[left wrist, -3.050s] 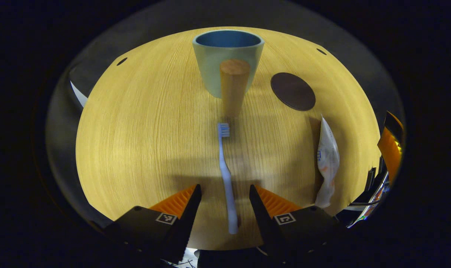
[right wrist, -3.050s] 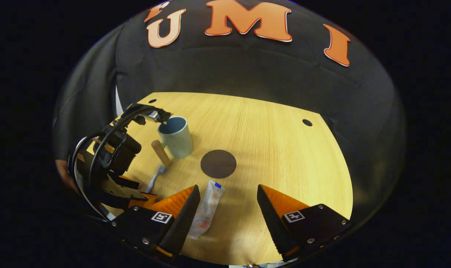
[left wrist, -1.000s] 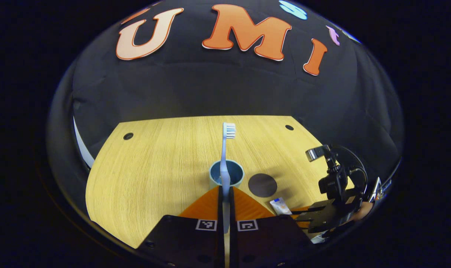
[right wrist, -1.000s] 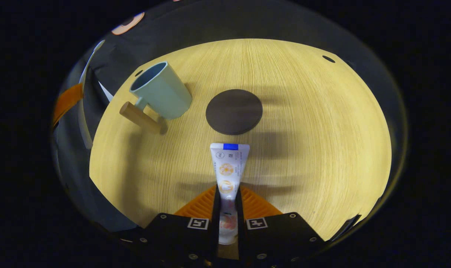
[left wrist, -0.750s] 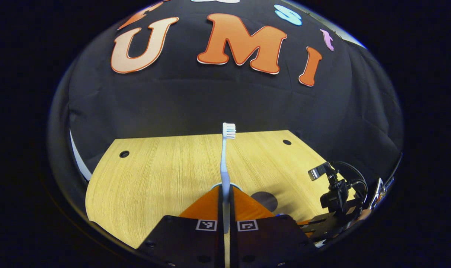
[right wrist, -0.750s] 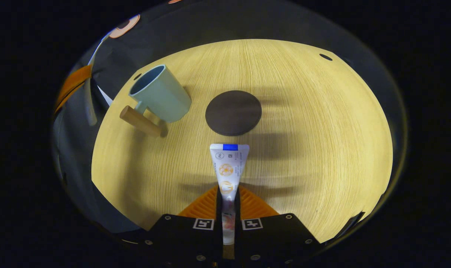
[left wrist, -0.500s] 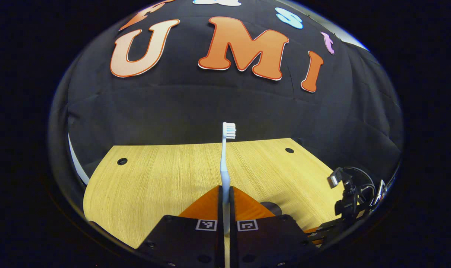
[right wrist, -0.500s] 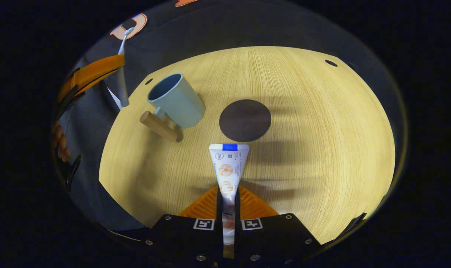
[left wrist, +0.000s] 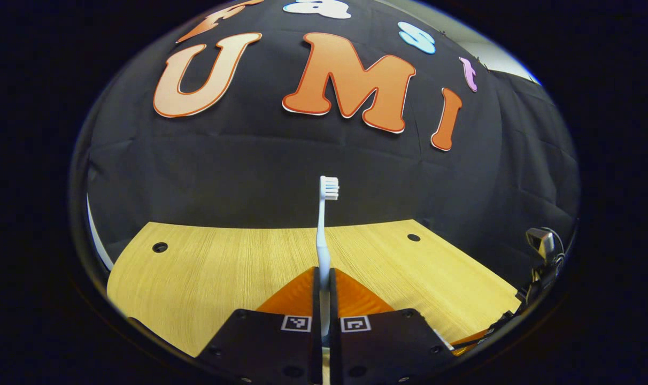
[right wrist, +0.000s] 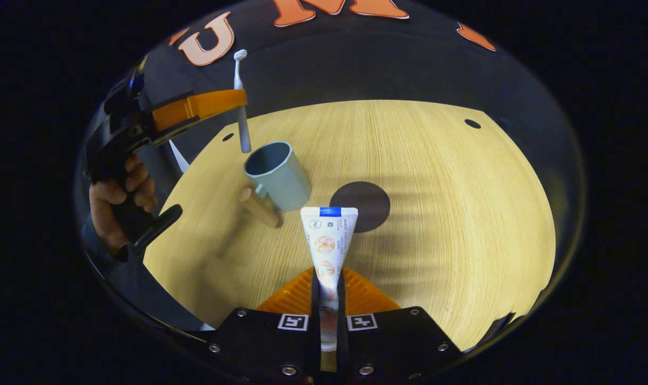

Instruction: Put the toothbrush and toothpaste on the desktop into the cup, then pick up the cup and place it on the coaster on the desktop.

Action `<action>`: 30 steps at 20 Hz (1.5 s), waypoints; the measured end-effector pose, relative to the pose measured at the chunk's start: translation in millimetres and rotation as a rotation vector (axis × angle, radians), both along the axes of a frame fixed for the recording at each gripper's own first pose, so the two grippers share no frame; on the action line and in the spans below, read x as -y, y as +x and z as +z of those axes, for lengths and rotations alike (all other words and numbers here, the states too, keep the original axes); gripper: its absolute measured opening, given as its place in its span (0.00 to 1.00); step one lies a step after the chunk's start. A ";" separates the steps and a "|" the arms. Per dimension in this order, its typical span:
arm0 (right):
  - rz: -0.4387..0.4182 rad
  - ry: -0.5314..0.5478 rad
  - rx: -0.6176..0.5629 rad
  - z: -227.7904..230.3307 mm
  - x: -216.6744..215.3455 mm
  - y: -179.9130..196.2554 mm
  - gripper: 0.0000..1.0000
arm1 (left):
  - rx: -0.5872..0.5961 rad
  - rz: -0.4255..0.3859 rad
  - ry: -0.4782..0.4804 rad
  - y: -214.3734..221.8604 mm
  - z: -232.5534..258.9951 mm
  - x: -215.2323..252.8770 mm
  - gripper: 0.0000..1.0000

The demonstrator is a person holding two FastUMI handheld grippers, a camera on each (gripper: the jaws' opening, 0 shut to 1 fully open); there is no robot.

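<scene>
Now: toothbrush (right wrist: 241, 101) upright, bristles up, pinched at mid-handle by the left gripper (right wrist: 233, 101), handle tip hanging just above the far rim of the cup (right wrist: 277, 175). Seen along the left gripper's own fingers (left wrist: 302, 291), the same toothbrush (left wrist: 324, 230) clamped between closed pads, head standing against the dark wall. Best lowered straight and slowly, tip centred over the opening rather than over the rim, released only once the handle end sits well inside; otherwise likely to catch the lip or tip the cup. Worth keeping clear of the wooden handle (right wrist: 258, 207), which juts toward the camera side.

Toothpaste (right wrist: 328, 240) gripped near its lower end by the right gripper (right wrist: 328, 299), pads closed on the tube, flat crimped end forward, carried above the desktop (right wrist: 463, 214) nearer than the cup. Sensible to hold back until the brush is settled.

Cup interior: dark, apparently empty, though bottom not fully visible. Coaster (right wrist: 364, 203) bare, just right of the cup, partly masked by the tube.
</scene>
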State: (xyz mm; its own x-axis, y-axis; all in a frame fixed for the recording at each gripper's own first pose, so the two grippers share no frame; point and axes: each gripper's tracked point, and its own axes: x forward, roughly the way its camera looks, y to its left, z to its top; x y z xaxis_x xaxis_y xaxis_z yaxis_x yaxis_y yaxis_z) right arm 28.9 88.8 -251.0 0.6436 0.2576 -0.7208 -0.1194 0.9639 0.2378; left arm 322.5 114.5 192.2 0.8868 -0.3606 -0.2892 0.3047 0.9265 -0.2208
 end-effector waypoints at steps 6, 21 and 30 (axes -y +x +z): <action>-0.053 0.016 0.100 44.7 14.4 9.1 0.12 | 0.017 -0.057 0.021 4.0 -18.9 19.3 0.05; -0.078 -0.010 0.200 82.1 26.6 43.7 0.12 | -0.080 -0.078 0.110 -5.5 -66.6 19.3 0.20; -0.103 -0.008 0.222 90.9 37.4 49.2 0.12 | -0.091 -0.076 0.148 -25.7 -60.4 13.0 0.37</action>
